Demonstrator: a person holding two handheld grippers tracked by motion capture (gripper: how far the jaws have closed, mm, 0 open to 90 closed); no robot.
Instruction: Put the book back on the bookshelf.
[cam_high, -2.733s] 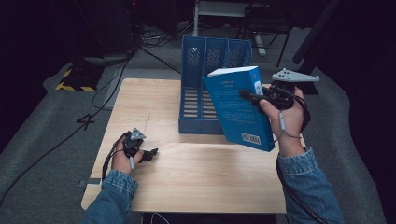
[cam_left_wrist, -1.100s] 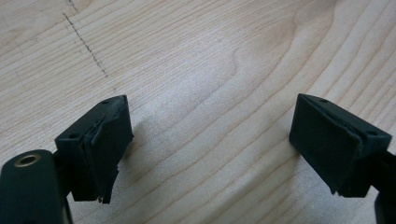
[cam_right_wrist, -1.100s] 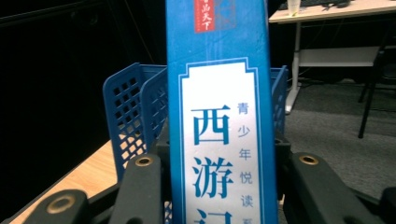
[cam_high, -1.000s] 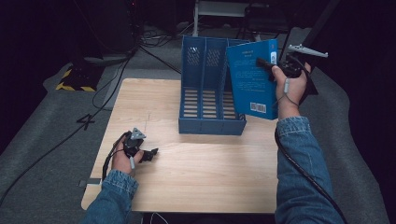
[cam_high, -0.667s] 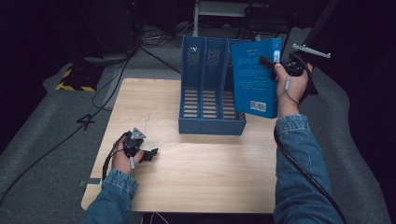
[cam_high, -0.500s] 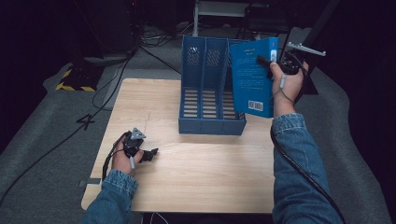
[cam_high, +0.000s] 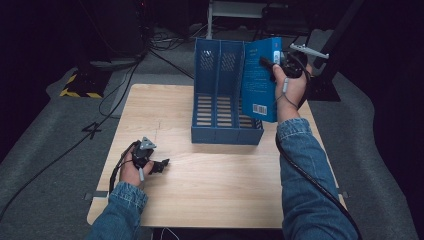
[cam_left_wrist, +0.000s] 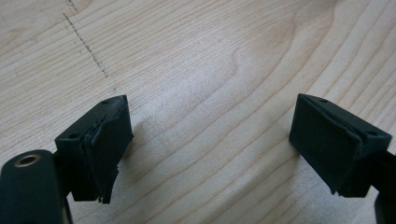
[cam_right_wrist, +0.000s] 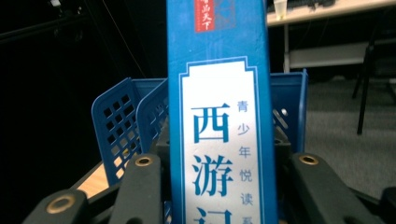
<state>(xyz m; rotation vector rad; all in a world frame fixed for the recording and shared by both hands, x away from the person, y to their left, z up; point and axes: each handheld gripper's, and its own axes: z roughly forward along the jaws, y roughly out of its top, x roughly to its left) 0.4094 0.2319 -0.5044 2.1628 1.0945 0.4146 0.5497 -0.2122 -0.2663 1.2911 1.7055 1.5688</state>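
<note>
A blue book (cam_high: 259, 80) is held upright above the right-hand slot of a blue file rack (cam_high: 220, 100) that stands at the back of the wooden table (cam_high: 215, 185). My right gripper (cam_high: 270, 64) is shut on the book's spine (cam_right_wrist: 219, 140), whose white label with blue characters faces the right gripper view, with the rack (cam_right_wrist: 126, 126) behind it. My left gripper (cam_high: 162, 163) rests low at the table's front left. Its jaws stand wide apart over bare wood (cam_left_wrist: 210, 93) with nothing between them.
Cables run over the grey floor (cam_high: 60, 135) left of the table. A yellow and black striped marker (cam_high: 80, 92) lies at the back left. A pale desk (cam_right_wrist: 327, 9) and dark stands are behind the rack.
My right gripper has carried the book up from the table's right side and back, turning it upright over the rack's right slot. The left gripper has stayed still.
</note>
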